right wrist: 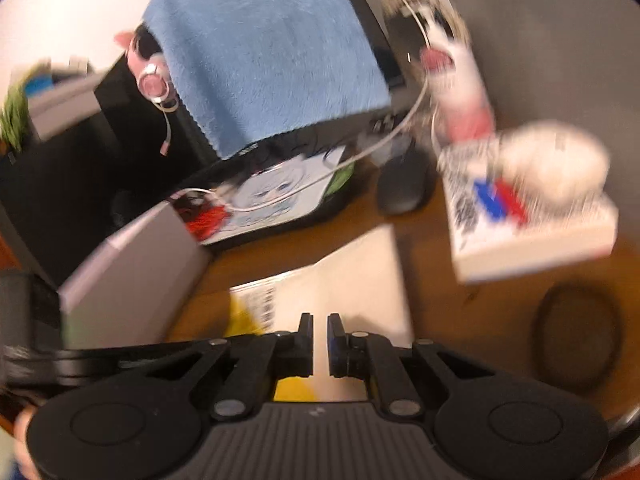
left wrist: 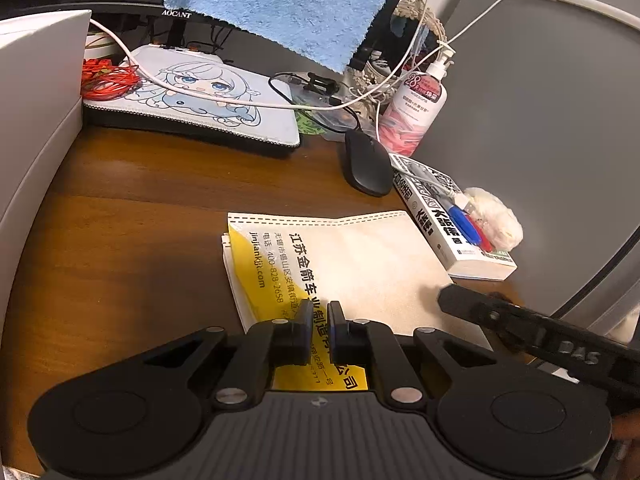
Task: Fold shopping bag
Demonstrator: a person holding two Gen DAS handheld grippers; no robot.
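Observation:
The shopping bag (left wrist: 360, 264) lies folded flat on the wooden desk, cream fabric with a yellow printed panel along its left side. My left gripper (left wrist: 320, 312) hovers over the bag's near edge, fingers nearly together with nothing between them. Part of my right gripper (left wrist: 446, 296) reaches in from the right, its tip over the bag's right edge. The right wrist view is blurred by motion. In it the bag (right wrist: 360, 280) lies ahead of my right gripper (right wrist: 320, 324), whose fingers stand close together and hold nothing.
A book (left wrist: 444, 216) with pens and a white wad on it lies right of the bag, a black mouse (left wrist: 366, 164) behind it. A pump bottle (left wrist: 416, 108), cartoon-print pad (left wrist: 200, 100), white box (left wrist: 36, 120), hanging blue towel (left wrist: 288, 4) and cables ring the desk. A black loop (right wrist: 576, 332) lies far right.

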